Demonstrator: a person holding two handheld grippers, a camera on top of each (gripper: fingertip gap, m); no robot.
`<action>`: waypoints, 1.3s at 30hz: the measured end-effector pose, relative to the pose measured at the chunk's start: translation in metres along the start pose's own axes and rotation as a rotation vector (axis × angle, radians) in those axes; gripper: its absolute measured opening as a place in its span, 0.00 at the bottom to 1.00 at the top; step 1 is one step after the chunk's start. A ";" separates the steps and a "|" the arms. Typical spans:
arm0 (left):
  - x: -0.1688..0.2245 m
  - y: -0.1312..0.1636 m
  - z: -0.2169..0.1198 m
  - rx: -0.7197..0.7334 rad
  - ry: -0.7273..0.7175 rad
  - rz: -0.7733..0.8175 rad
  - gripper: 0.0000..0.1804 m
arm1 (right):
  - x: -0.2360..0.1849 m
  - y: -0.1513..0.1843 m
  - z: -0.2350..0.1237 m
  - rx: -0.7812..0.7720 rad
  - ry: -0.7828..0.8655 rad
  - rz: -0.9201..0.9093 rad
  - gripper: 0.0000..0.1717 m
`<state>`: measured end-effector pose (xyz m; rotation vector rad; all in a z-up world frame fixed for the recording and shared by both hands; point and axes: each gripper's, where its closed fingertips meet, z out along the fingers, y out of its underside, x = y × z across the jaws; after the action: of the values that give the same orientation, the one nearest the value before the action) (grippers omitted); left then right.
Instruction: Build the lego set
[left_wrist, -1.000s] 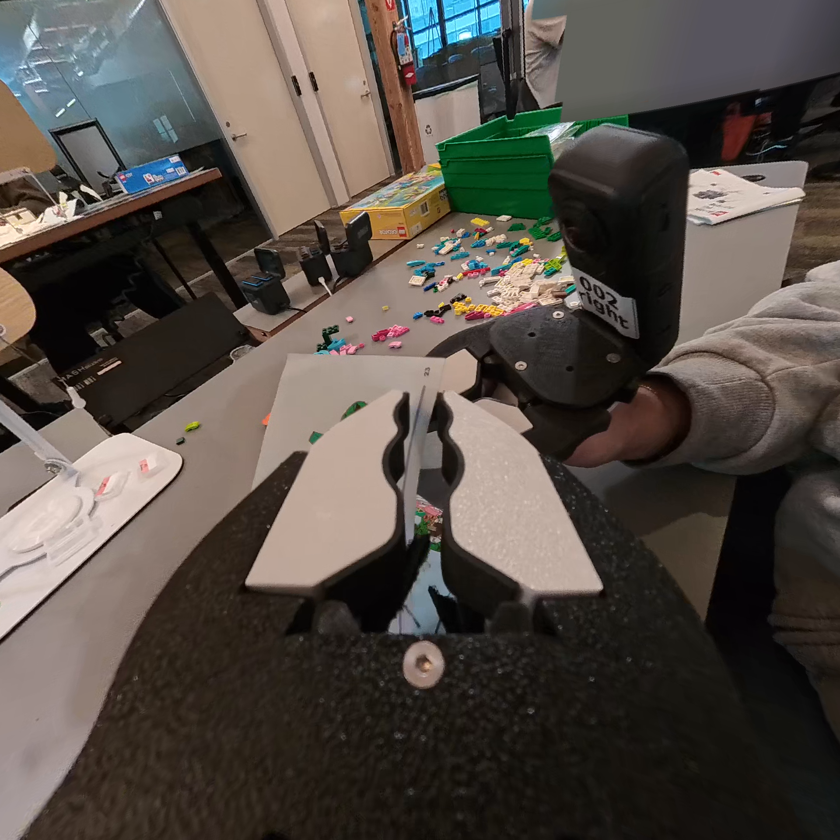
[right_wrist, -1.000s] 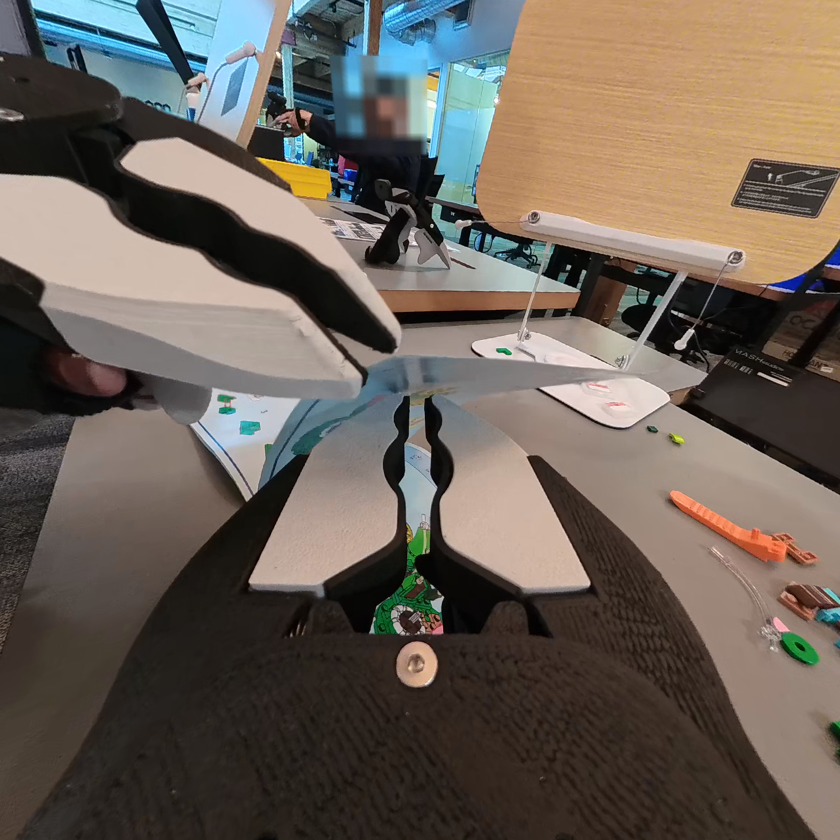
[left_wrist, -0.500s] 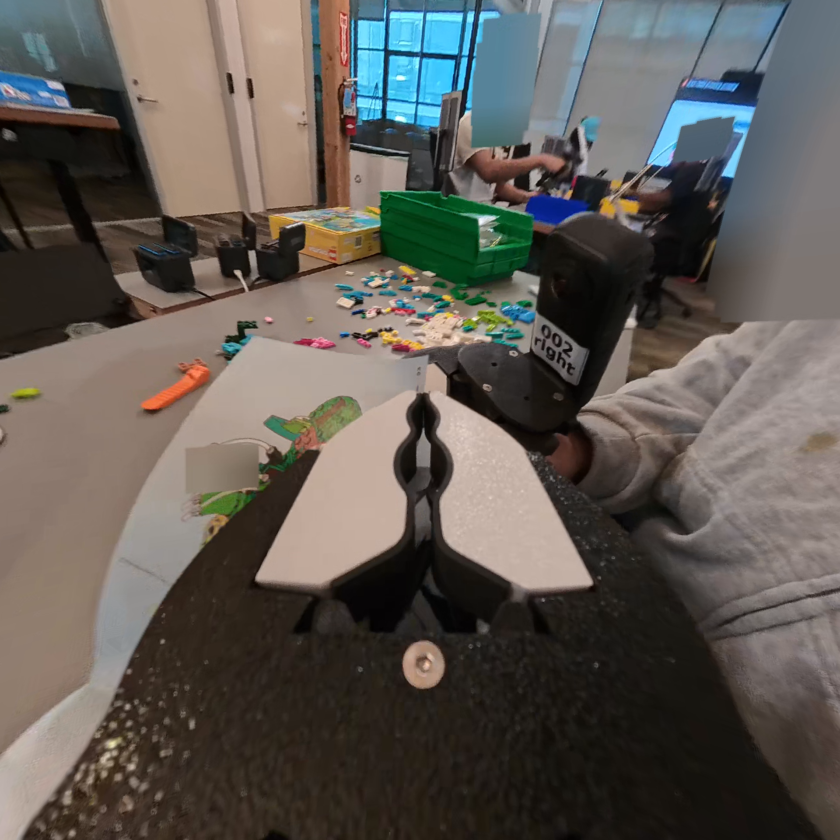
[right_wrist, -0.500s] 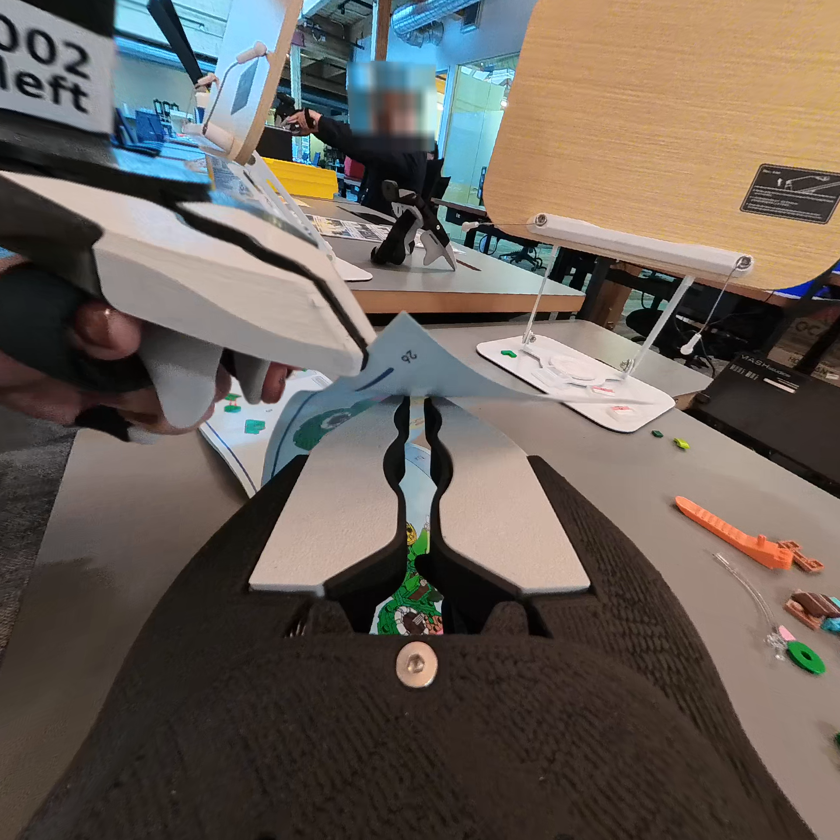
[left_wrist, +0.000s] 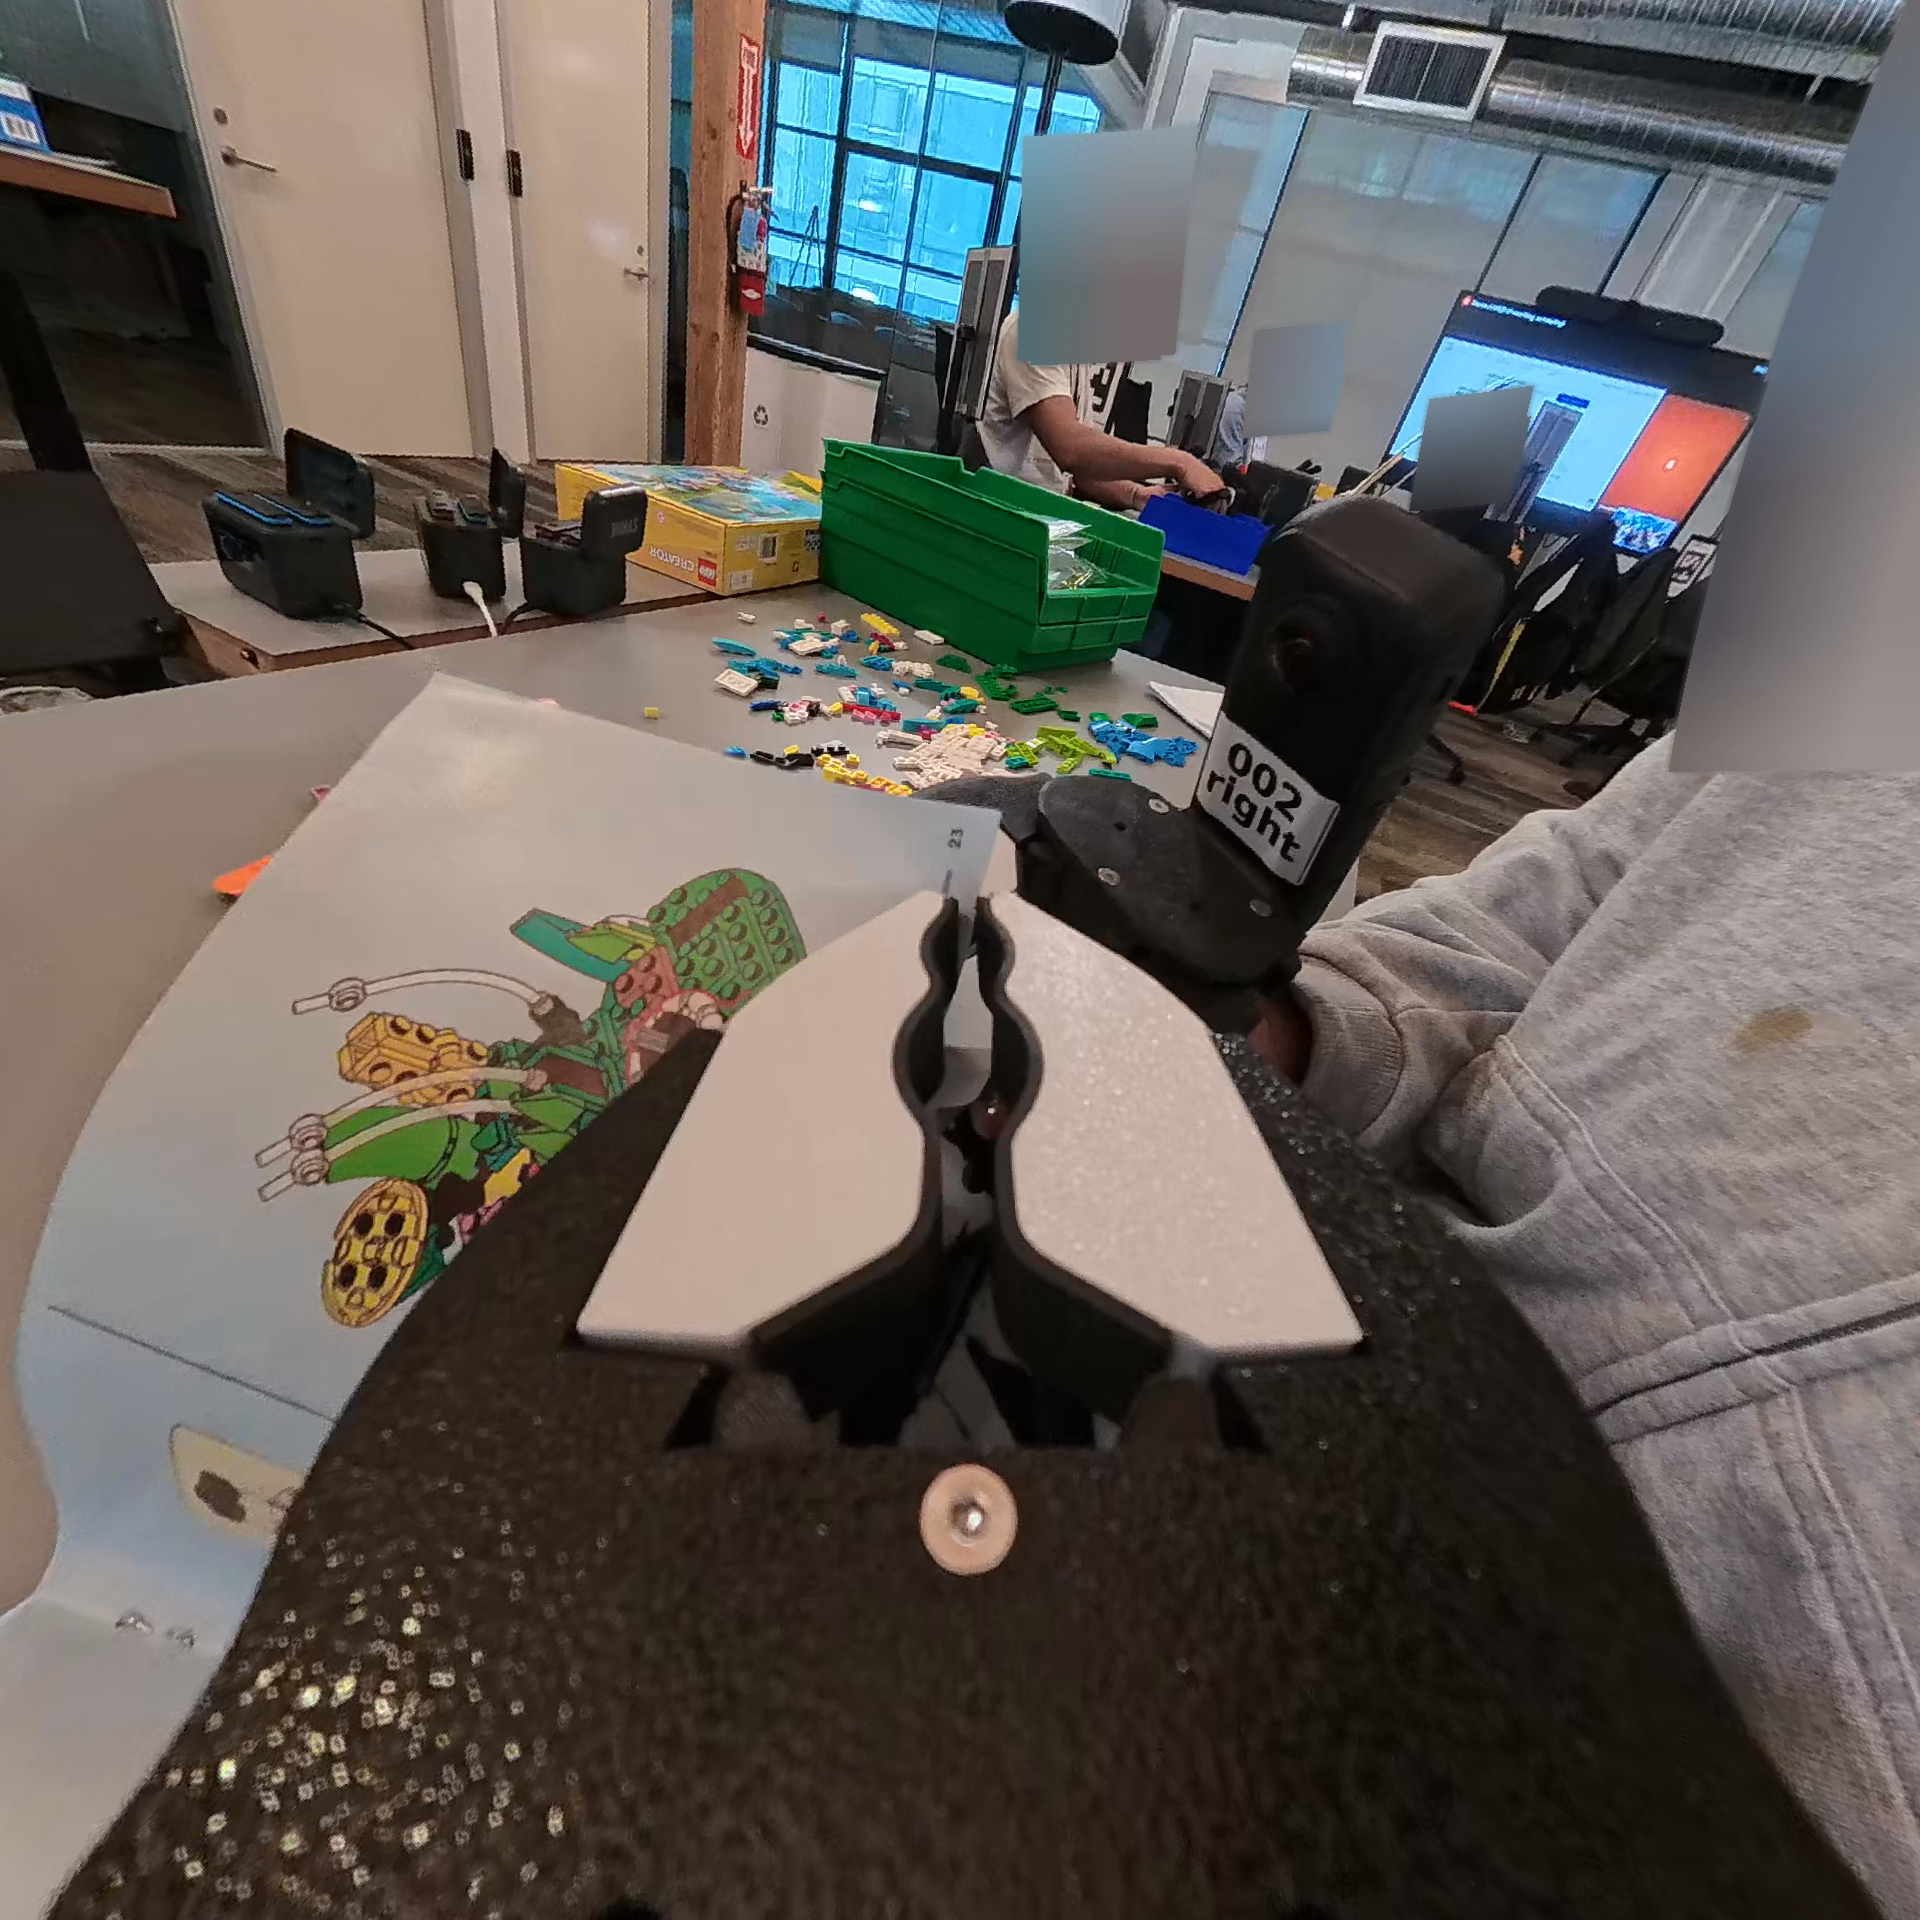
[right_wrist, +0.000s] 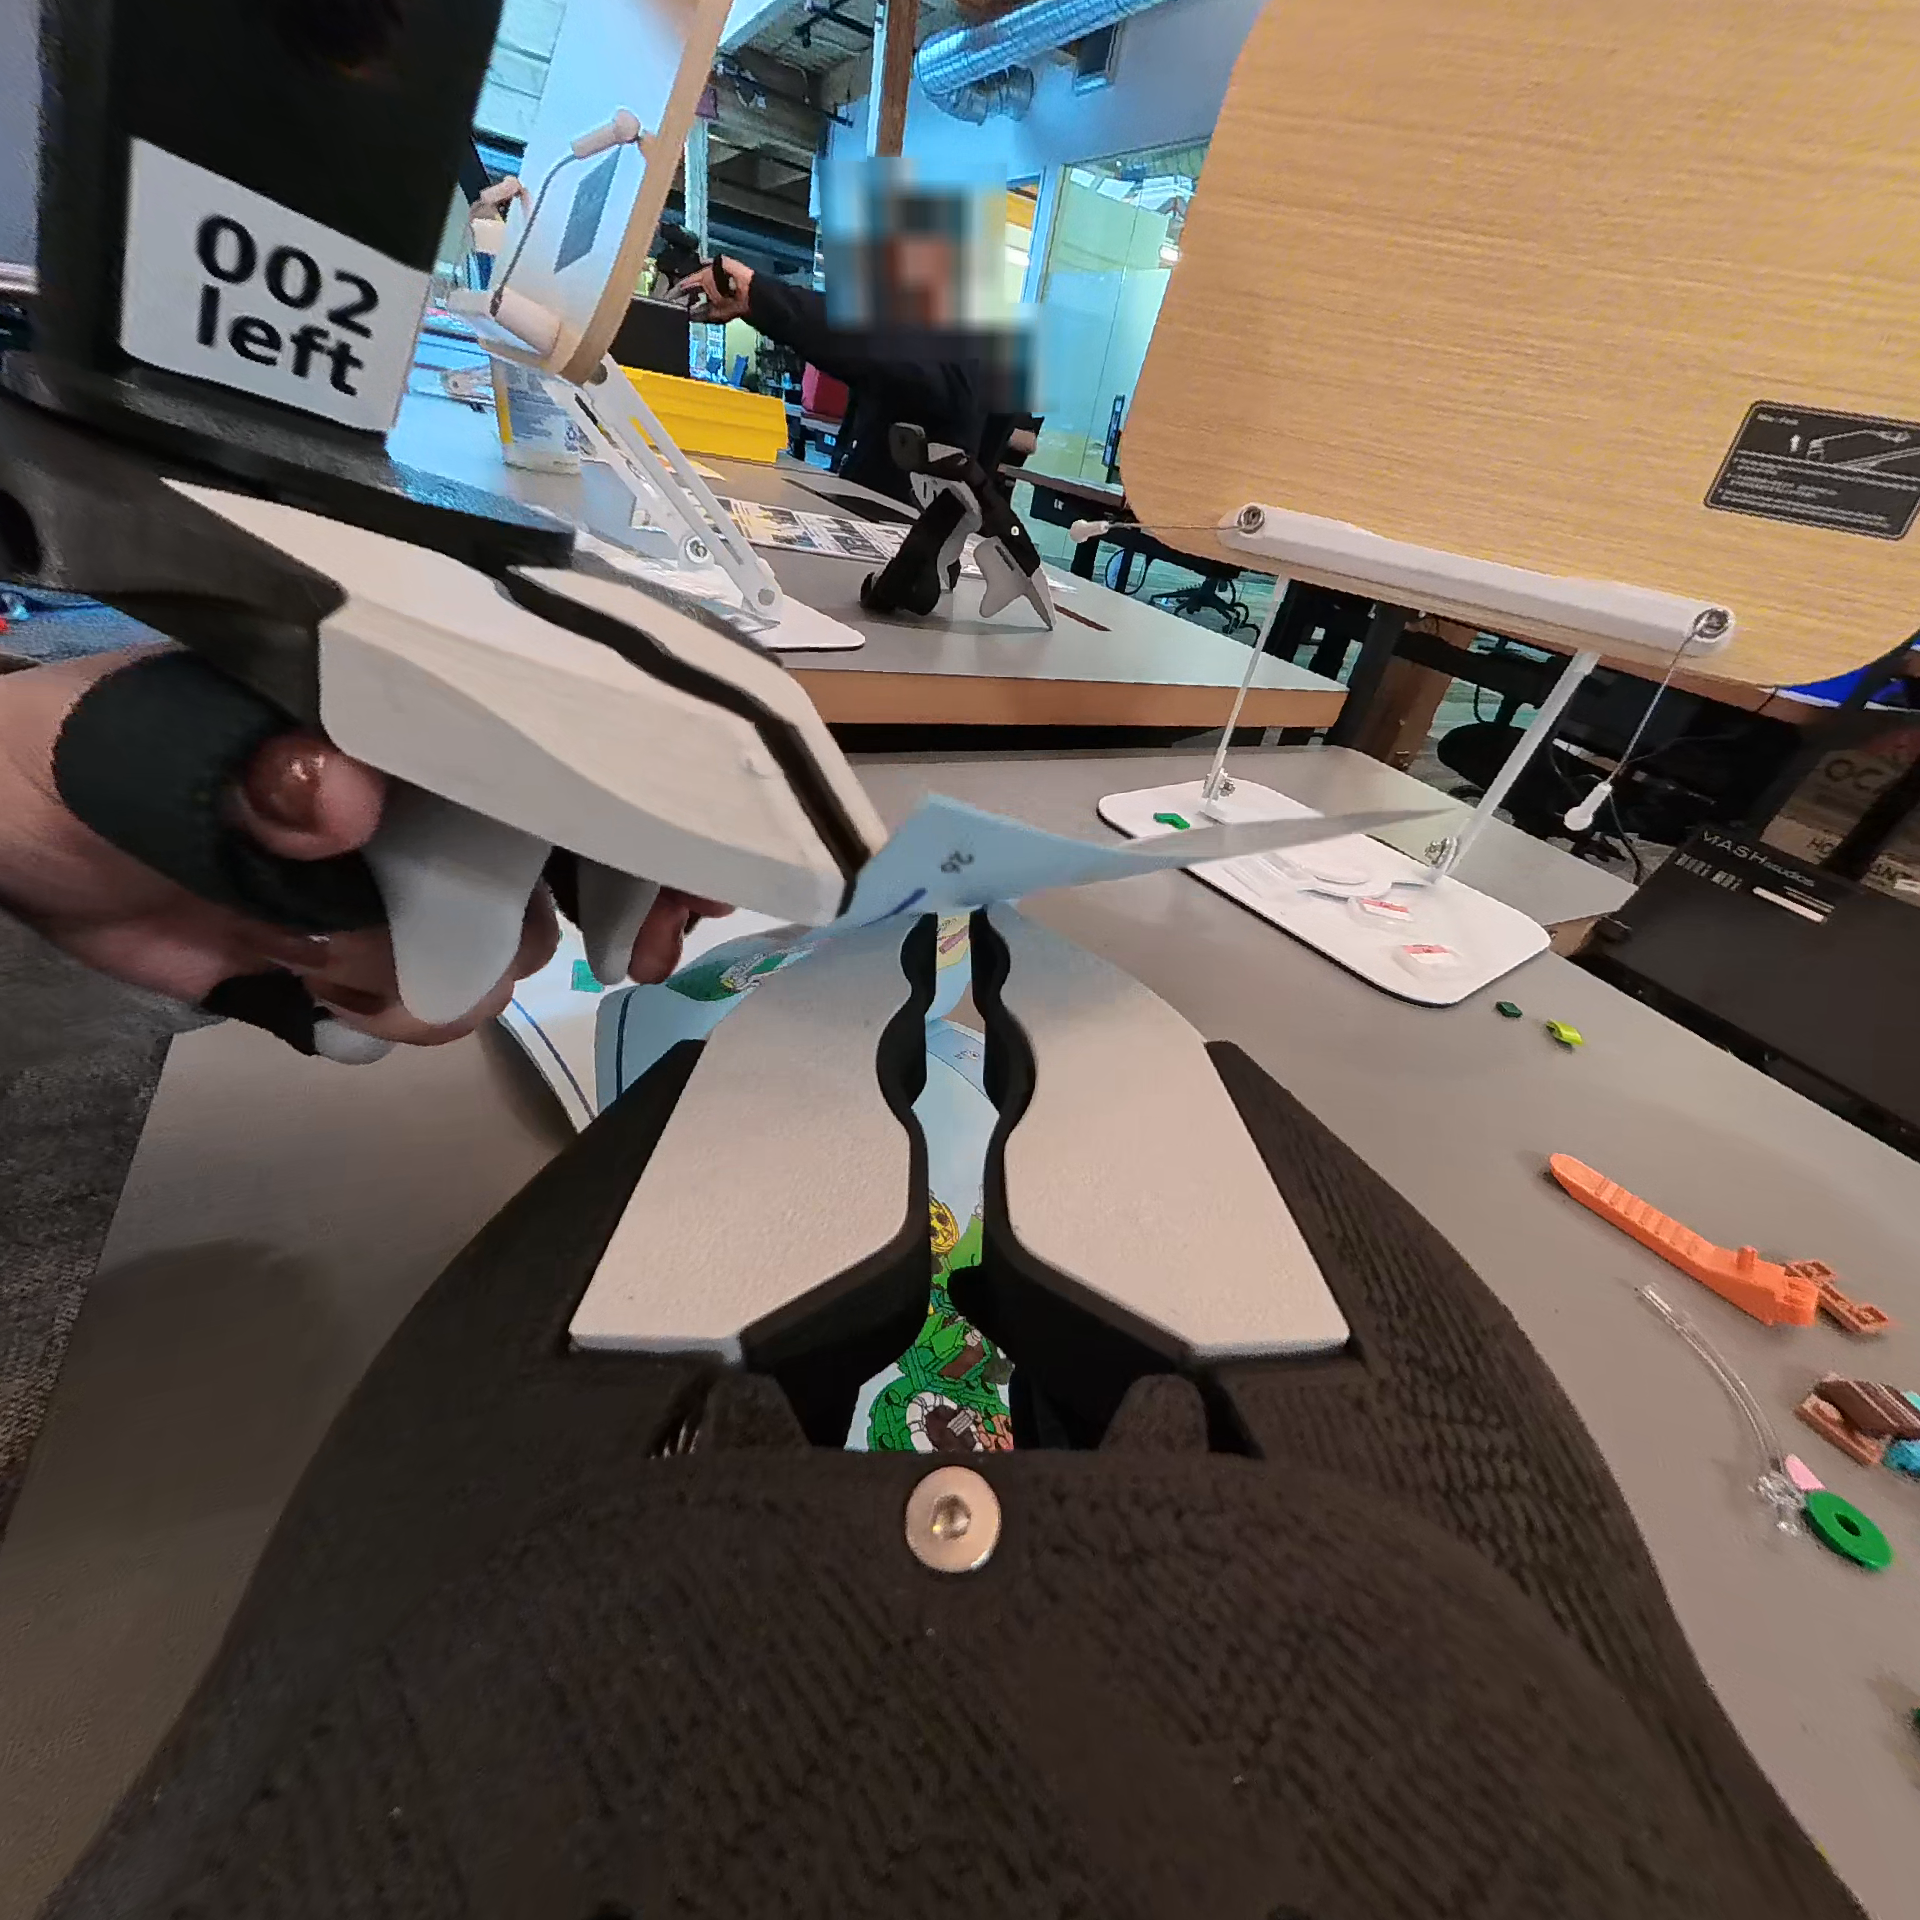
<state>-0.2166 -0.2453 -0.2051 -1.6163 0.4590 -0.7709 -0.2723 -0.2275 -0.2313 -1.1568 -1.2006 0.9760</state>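
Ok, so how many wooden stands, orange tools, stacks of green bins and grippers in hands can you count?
Wooden stands: 2, the near stand and the far stand
Orange tool: 1
Stack of green bins: 1
Grippers in hands: 2, the left gripper and the right gripper
Total: 6

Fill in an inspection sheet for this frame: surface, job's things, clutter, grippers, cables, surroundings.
Surface: grey table.
Job's things: illustrated booklet lying open; one page lifted at its corner.
Clutter: loose toy bricks, green bin, yellow box, orange tool.
Grippers: left hand-held gripper shut on the page corner; right hand-held gripper over the booklet, fingers nearly closed, grasp unclear.
Cables: white cable at black chargers.
Surroundings: wooden stand, people at desks.
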 end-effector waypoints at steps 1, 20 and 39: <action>0.000 0.000 0.000 -0.001 0.001 -0.002 0.02 | 0.000 0.000 0.000 0.000 0.000 0.000 0.02; -0.001 -0.011 -0.006 0.002 -0.123 0.159 0.09 | 0.006 -0.003 -0.002 0.016 0.022 0.013 0.02; -0.001 -0.014 0.001 -0.066 -0.194 0.332 0.01 | 0.004 -0.004 -0.002 0.020 0.011 0.008 0.02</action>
<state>-0.2181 -0.2410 -0.1916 -1.6044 0.5975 -0.3497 -0.2699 -0.2248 -0.2268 -1.1508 -1.1760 0.9845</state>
